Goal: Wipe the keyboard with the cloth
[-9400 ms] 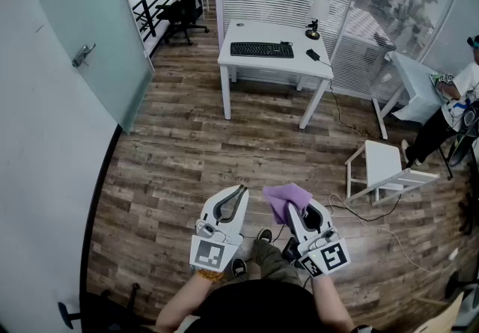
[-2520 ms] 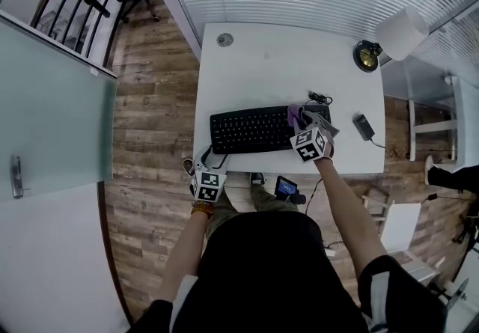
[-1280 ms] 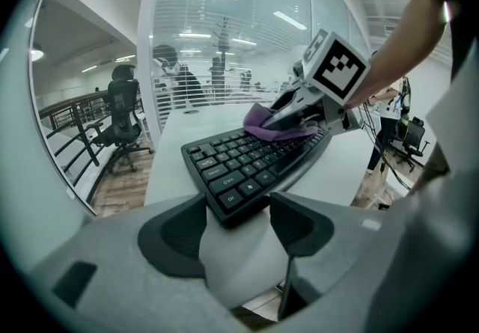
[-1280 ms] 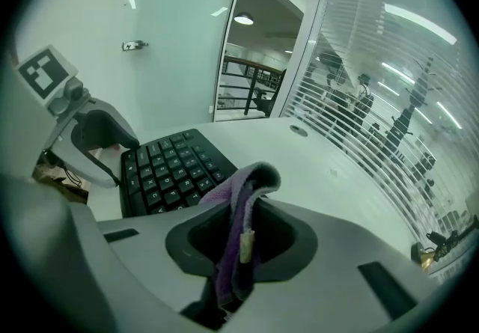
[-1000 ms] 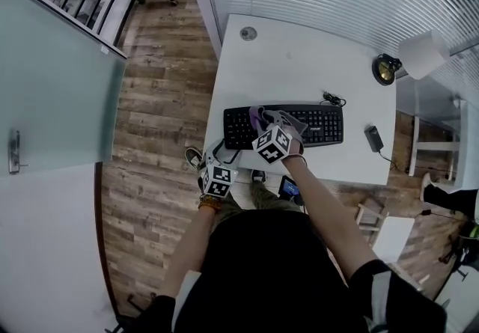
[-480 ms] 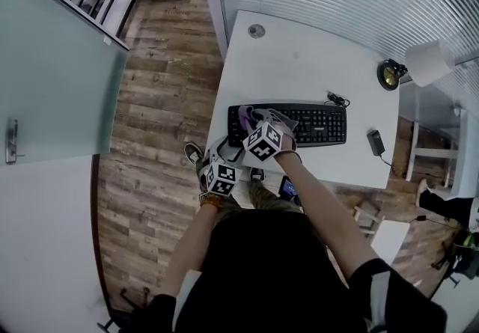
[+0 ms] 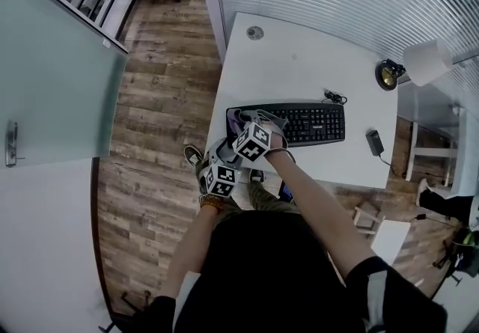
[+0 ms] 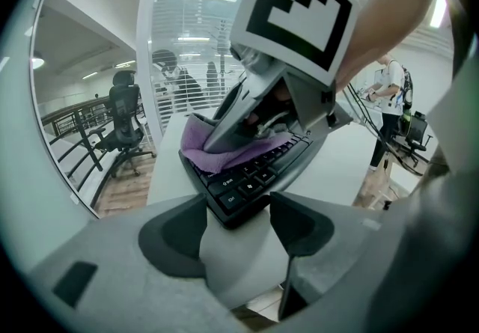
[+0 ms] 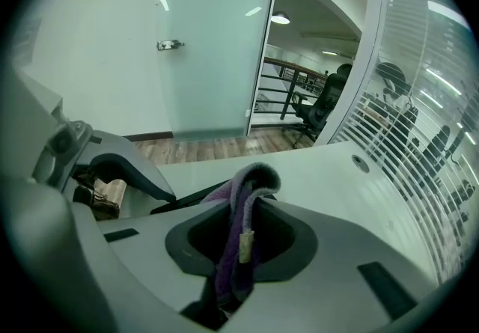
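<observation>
Two claws are mine. Nearest, my left gripper (image 8: pixel 238 221) hangs at the near left edge of the white table (image 7: pixel 299 62). Its jaws are apart and grip nothing, and a corner of the black keyboard (image 8: pixel 238 191) lies just beyond them. Farther in, my right gripper (image 9: pixel 241 238) is clamped on the purple cloth (image 9: pixel 241 197), which lies on the keyboard's left end. A lamp (image 7: pixel 424 62) stands at the far right.

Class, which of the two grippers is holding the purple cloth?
The right gripper: its jaws pinch the cloth, while the left gripper stands open and empty.
</observation>
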